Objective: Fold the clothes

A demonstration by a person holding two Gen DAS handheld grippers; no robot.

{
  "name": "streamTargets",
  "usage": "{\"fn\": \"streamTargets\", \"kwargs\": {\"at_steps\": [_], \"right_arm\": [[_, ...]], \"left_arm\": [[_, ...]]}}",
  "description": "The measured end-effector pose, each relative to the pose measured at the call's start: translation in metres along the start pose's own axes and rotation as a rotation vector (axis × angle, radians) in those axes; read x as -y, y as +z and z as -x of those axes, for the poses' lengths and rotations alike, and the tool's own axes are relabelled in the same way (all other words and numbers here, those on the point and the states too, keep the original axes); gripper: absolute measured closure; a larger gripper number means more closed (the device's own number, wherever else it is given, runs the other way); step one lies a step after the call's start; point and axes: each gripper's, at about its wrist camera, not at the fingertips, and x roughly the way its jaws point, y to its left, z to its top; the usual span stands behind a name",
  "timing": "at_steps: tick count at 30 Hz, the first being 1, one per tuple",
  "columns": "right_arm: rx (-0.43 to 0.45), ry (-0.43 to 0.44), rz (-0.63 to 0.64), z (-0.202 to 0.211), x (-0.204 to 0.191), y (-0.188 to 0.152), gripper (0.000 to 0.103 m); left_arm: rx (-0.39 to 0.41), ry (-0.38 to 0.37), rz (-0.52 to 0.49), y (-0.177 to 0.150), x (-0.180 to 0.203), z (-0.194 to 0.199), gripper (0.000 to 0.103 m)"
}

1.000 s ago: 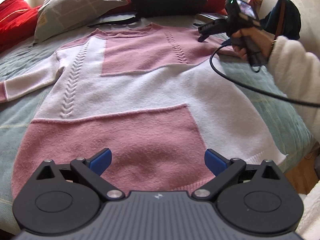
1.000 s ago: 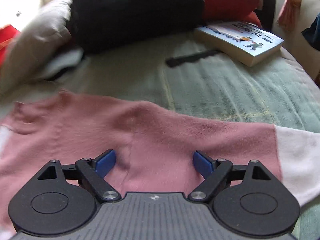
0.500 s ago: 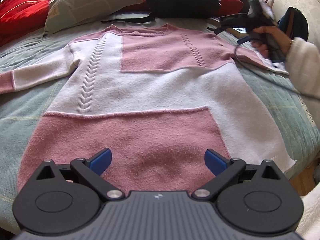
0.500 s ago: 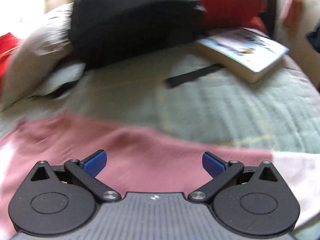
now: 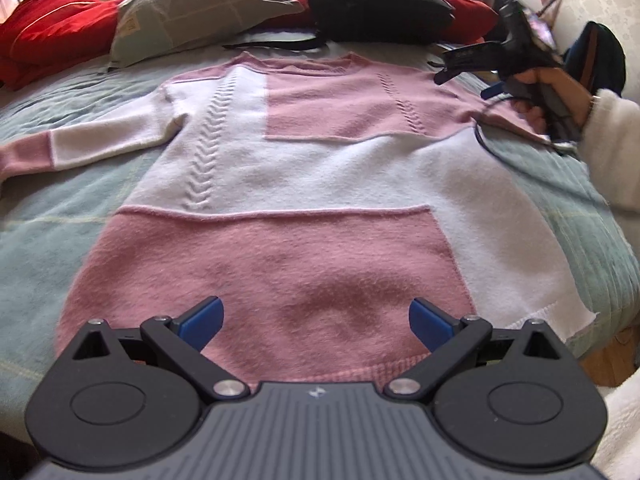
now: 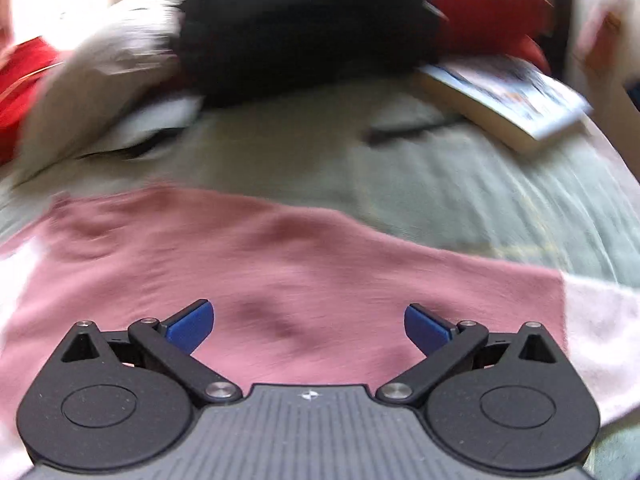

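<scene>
Sweater (image 5: 304, 184), pink and white, lies flat and face up on a green bedspread (image 5: 52, 208), hem nearest the left wrist camera, with no fold yet visible. At 6 o'clock in that view the left hand-held gripper (image 5: 316, 318) hovers over the hem, its blue fingers spread wide and gripping nothing. At 9 o'clock one sleeve (image 5: 80, 144) runs out across the bed, unfolded. Toward 2 o'clock a hand (image 5: 556, 92) in a cream cuff carries the right hand-held gripper (image 6: 308, 322), equally spread and empty, over the pink shoulder; its own view is blurred. Beyond, at 12 o'clock, a pillow (image 5: 200, 4), a black bag (image 5: 376, 0) and red cushions (image 5: 52, 28) crowd the head of the bed, with a book (image 6: 508, 100) nearby. Judged from this layout, folding has barely begun: sleeves and body all remain to be turned in.
</scene>
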Motion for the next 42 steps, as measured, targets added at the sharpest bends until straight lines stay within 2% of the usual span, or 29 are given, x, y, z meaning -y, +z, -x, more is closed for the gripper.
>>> {"fn": "streamTargets", "kwargs": {"at_steps": [5, 10, 14, 17, 19, 22, 26, 29, 33, 38, 40, 42], "right_arm": [[0.036, 0.222, 0.249, 0.052, -0.071, -0.028, 0.0], [-0.002, 0.377, 0.473, 0.071, -0.155, -0.073, 0.0], [-0.026, 0.419, 0.635, 0.065, -0.211, -0.123, 0.0], [-0.078, 0.36, 0.715, 0.055, -0.23, -0.161, 0.0], [-0.048, 0.337, 0.691, 0.063, -0.222, -0.179, 0.0], [-0.081, 0.337, 0.624, 0.079, -0.2, -0.191, 0.0], [-0.078, 0.307, 0.632, 0.108, -0.181, -0.216, 0.0], [-0.065, 0.312, 0.59, 0.125, -0.17, -0.221, 0.0], [-0.01, 0.358, 0.462, 0.149, -0.144, -0.216, 0.0], [0.094, 0.368, 0.296, 0.174, -0.097, -0.208, 0.0], [0.12, 0.321, 0.226, 0.176, -0.077, -0.206, 0.0], [0.12, 0.228, 0.177, 0.171, -0.058, -0.205, 0.0]], "left_arm": [[0.002, 0.017, -0.012, -0.003, -0.003, 0.002, 0.004], [0.015, 0.049, 0.004, -0.013, -0.013, 0.013, 0.004], [0.029, 0.077, 0.032, -0.023, -0.026, 0.024, 0.004], [0.038, 0.082, 0.046, -0.032, -0.032, 0.031, 0.004], [0.043, 0.081, 0.053, -0.037, -0.036, 0.035, 0.004], [0.046, 0.074, 0.05, -0.041, -0.038, 0.036, 0.004], [0.065, 0.046, 0.033, -0.037, -0.036, 0.035, 0.004], [0.077, 0.024, 0.011, -0.033, -0.027, 0.034, 0.004], [0.085, -0.005, -0.019, -0.033, -0.011, 0.035, 0.004], [0.075, -0.018, -0.028, -0.034, 0.003, 0.033, 0.004], [0.067, -0.015, -0.04, -0.03, 0.009, 0.031, 0.004], [0.063, -0.013, -0.063, -0.028, 0.018, 0.031, 0.004]]}}
